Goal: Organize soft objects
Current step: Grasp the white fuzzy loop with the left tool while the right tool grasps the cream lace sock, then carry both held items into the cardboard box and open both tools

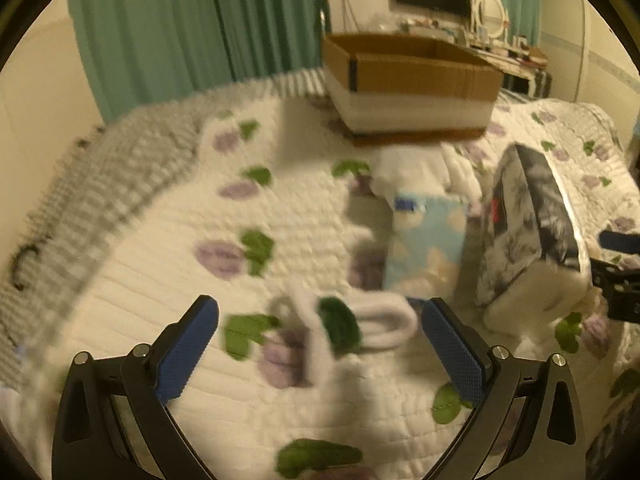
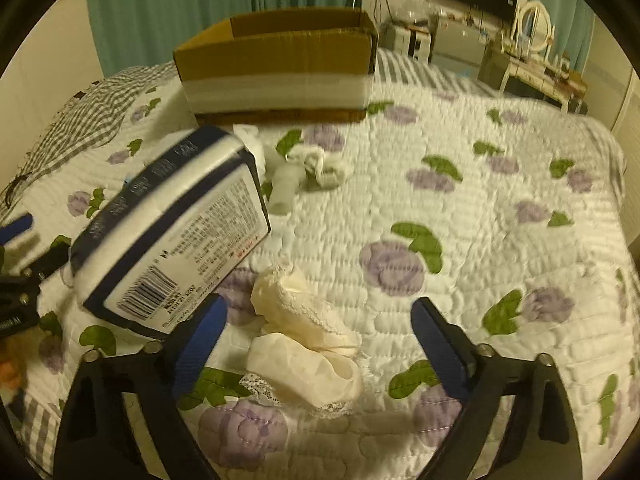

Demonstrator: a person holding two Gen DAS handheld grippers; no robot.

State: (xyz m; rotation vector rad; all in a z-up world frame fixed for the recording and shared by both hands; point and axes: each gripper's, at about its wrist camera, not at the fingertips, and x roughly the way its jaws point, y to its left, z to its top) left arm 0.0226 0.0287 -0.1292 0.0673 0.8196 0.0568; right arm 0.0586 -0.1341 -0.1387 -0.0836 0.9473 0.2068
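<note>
My left gripper [image 1: 318, 318] is open just above a white rolled sock with a dark green patch [image 1: 352, 324] on the quilt. A light blue tissue pack [image 1: 426, 244] and a dark tissue pack [image 1: 528, 232] stand beyond it. My right gripper [image 2: 320, 318] is open over a cream lace-trimmed pair of socks [image 2: 304, 340]. The dark tissue pack [image 2: 172, 232] lies tilted just left of it. More white socks [image 2: 316, 168] lie farther back. An open cardboard box [image 2: 280, 64] sits at the far side of the bed; it also shows in the left wrist view [image 1: 412, 80].
The floral quilt [image 2: 480, 208] covers the bed, with a grey checked cloth [image 2: 76, 120] at the far left. Teal curtains [image 1: 192, 20] hang behind. A dresser with a mirror [image 2: 532, 52] and a TV stand at the back right.
</note>
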